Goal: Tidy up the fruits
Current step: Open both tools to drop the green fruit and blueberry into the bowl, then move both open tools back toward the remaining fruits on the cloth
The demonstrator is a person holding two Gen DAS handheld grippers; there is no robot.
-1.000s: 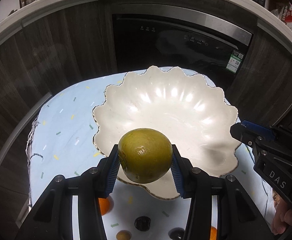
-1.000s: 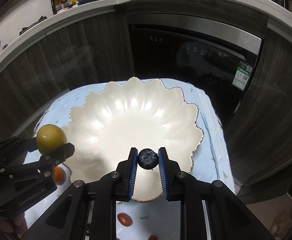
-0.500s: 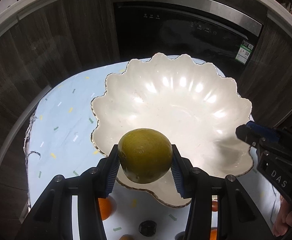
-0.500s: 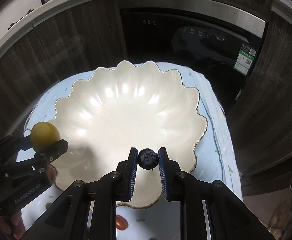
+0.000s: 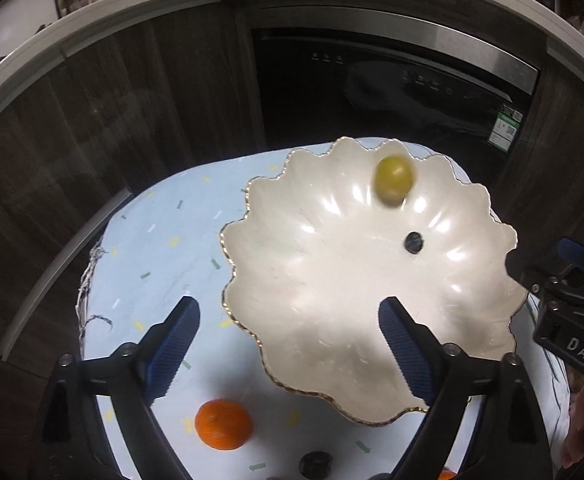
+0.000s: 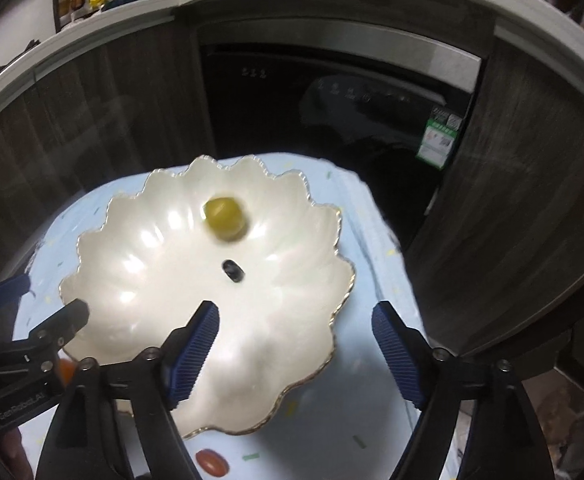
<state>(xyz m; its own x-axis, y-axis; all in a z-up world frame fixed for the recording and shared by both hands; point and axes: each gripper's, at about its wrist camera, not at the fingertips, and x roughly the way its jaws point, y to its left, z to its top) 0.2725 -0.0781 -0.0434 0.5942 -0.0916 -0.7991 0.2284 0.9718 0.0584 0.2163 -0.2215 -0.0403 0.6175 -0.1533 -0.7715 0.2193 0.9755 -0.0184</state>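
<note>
A yellow-green round fruit lies blurred near the far rim inside the white scalloped bowl; it also shows in the right wrist view. A blueberry lies in the bowl's middle, also in the right wrist view. My left gripper is open and empty above the bowl's near left rim. My right gripper is open and empty above the bowl's near right part. An orange lies on the cloth in front of the bowl.
The bowl stands on a light blue speckled cloth over a small table. A dark berry and a red cherry tomato lie near the front. Dark cabinets and a black oven stand behind.
Both grippers opened. The yellow-green fruit and the blueberry left the jaws and now lie in the bowl. Both grippers drew back and up a little.
</note>
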